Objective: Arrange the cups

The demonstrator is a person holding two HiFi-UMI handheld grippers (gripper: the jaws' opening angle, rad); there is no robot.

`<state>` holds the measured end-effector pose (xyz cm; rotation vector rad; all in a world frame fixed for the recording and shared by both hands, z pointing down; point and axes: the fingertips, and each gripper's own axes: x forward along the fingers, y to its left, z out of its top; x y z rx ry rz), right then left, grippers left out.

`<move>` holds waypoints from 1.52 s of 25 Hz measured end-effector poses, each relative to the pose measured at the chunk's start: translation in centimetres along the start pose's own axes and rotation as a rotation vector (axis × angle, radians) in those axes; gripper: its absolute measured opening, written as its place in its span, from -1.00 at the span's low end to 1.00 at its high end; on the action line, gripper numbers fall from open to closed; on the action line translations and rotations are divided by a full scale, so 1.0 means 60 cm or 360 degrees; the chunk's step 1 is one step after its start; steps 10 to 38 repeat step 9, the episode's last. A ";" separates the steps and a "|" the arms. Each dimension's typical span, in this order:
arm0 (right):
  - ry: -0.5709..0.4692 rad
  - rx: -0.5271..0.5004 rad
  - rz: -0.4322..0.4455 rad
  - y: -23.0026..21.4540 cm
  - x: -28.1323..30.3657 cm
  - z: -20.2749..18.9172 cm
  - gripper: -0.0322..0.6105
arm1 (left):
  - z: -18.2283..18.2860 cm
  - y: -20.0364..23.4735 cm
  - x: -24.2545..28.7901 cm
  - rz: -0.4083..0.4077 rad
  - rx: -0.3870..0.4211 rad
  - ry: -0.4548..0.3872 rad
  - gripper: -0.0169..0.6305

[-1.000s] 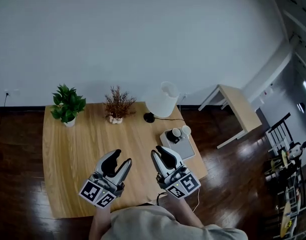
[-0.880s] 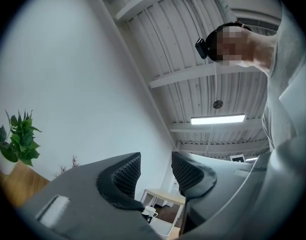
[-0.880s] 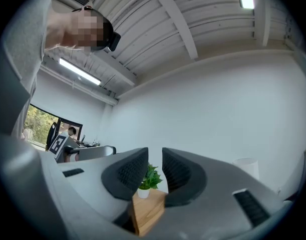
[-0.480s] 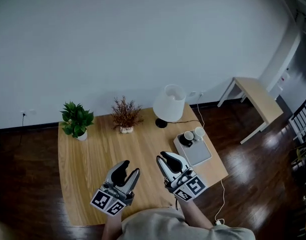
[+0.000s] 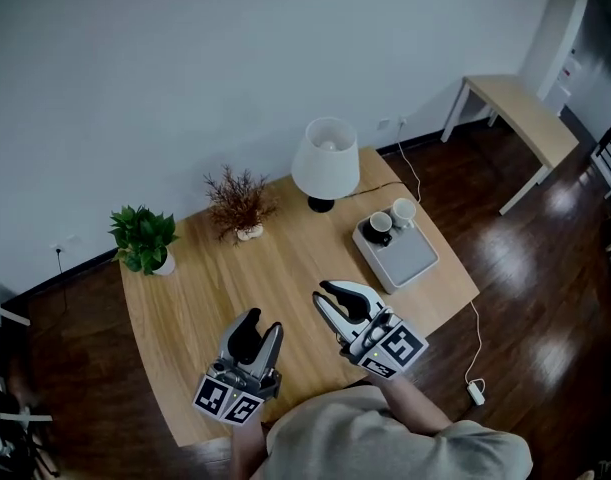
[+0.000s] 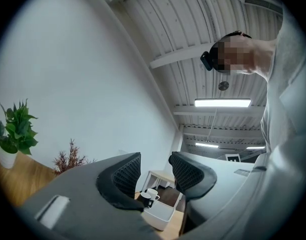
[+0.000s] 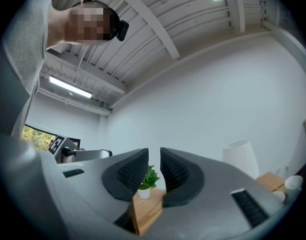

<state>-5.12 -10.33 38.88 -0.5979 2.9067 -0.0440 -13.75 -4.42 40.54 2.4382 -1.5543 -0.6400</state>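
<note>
A black cup and a white cup stand side by side at the far end of a light grey tray on the right part of the wooden table. My left gripper hovers over the table's near edge, open and holding nothing. My right gripper hangs left of the tray, jaws a small way apart and holding nothing. In the left gripper view, the gripper frames both cups and the tray far off. In the right gripper view, the gripper points at the plant, and the white cup shows at the right edge.
A white lamp stands at the table's back, its cable running off to the floor. A dried twig plant and a green potted plant stand along the far left. A small side table stands on the dark floor beyond.
The head view has swung, so the table now shows turned and shifted. Both grippers stay over the table's near part, and the left jaws look a little narrower.
</note>
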 end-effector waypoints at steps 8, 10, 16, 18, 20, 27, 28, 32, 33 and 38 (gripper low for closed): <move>-0.0001 -0.0010 0.0012 -0.006 0.004 -0.006 -0.65 | -0.003 0.009 0.011 -0.0004 0.0011 0.0007 -0.36; -0.0004 -0.0010 0.0016 -0.005 0.005 -0.007 -0.65 | -0.004 0.010 0.011 -0.0002 0.0014 0.0009 -0.36; -0.0004 -0.0010 0.0016 -0.005 0.005 -0.007 -0.65 | -0.004 0.010 0.011 -0.0002 0.0014 0.0009 -0.36; -0.0004 -0.0010 0.0016 -0.005 0.005 -0.007 -0.65 | -0.004 0.010 0.011 -0.0002 0.0014 0.0009 -0.36; -0.0004 -0.0010 0.0016 -0.005 0.005 -0.007 -0.65 | -0.004 0.010 0.011 -0.0002 0.0014 0.0009 -0.36; -0.0004 -0.0010 0.0016 -0.005 0.005 -0.007 -0.65 | -0.004 0.010 0.011 -0.0002 0.0014 0.0009 -0.36; -0.0004 -0.0010 0.0016 -0.005 0.005 -0.007 -0.65 | -0.004 0.010 0.011 -0.0002 0.0014 0.0009 -0.36; -0.0004 -0.0010 0.0016 -0.005 0.005 -0.007 -0.65 | -0.004 0.010 0.011 -0.0002 0.0014 0.0009 -0.36; -0.0004 -0.0010 0.0016 -0.005 0.005 -0.007 -0.65 | -0.004 0.010 0.011 -0.0002 0.0014 0.0009 -0.36; -0.0004 -0.0010 0.0016 -0.005 0.005 -0.007 -0.65 | -0.004 0.010 0.011 -0.0002 0.0014 0.0009 -0.36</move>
